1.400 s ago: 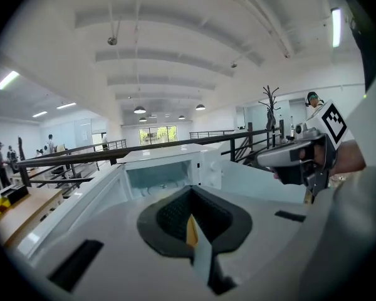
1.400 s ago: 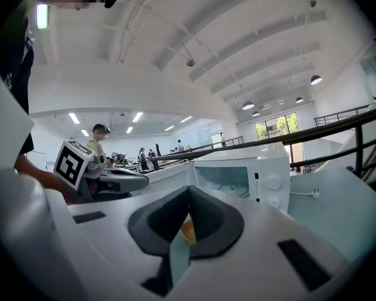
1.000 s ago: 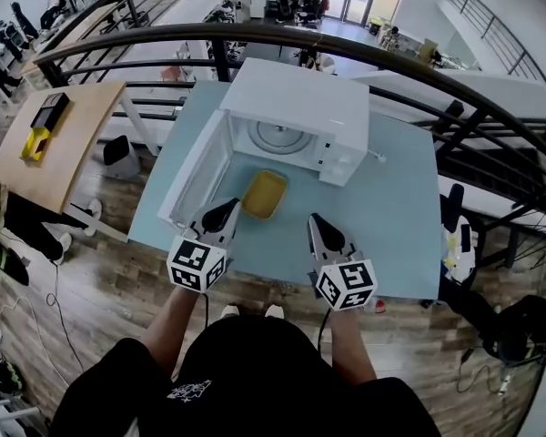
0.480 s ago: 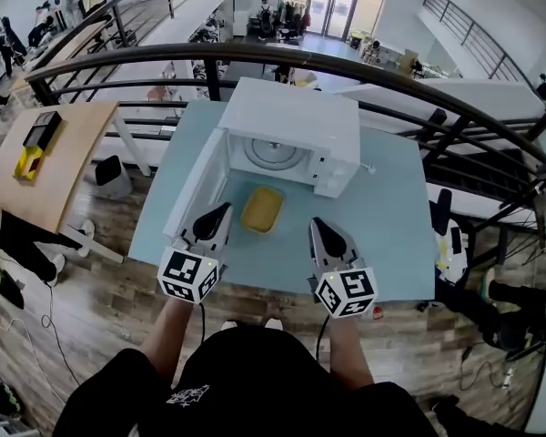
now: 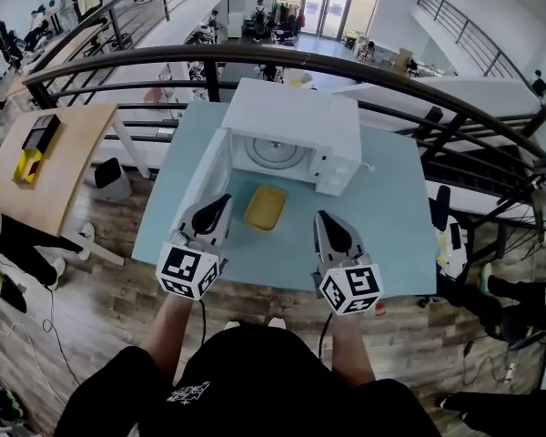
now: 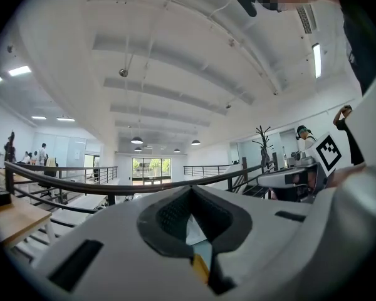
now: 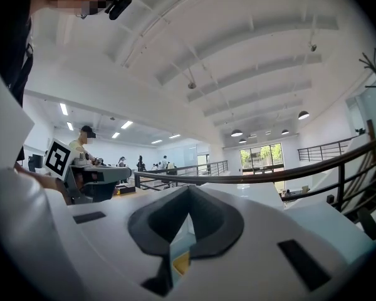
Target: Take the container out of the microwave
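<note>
The yellow container (image 5: 265, 207) sits on the pale blue table (image 5: 391, 217), just in front of the white microwave (image 5: 296, 116). The microwave's door (image 5: 198, 178) hangs open to the left and its chamber shows only the glass turntable. My left gripper (image 5: 221, 204) is shut, near the table's front, left of the container and not touching it. Level with it on the other side, my right gripper (image 5: 324, 218) is also shut and clear of the container. A sliver of yellow container (image 6: 200, 269) shows between the left jaws, and of the container (image 7: 180, 262) between the right ones.
A dark curved railing (image 5: 409, 80) runs behind the table, with a drop to a lower floor beyond. A wooden desk (image 5: 36, 153) stands to the left. A small red object (image 5: 379, 309) sits at the table's front right corner.
The head view has shifted slightly. Both grippers stay shut at the table's front, and the container stays where it was in front of the microwave.
</note>
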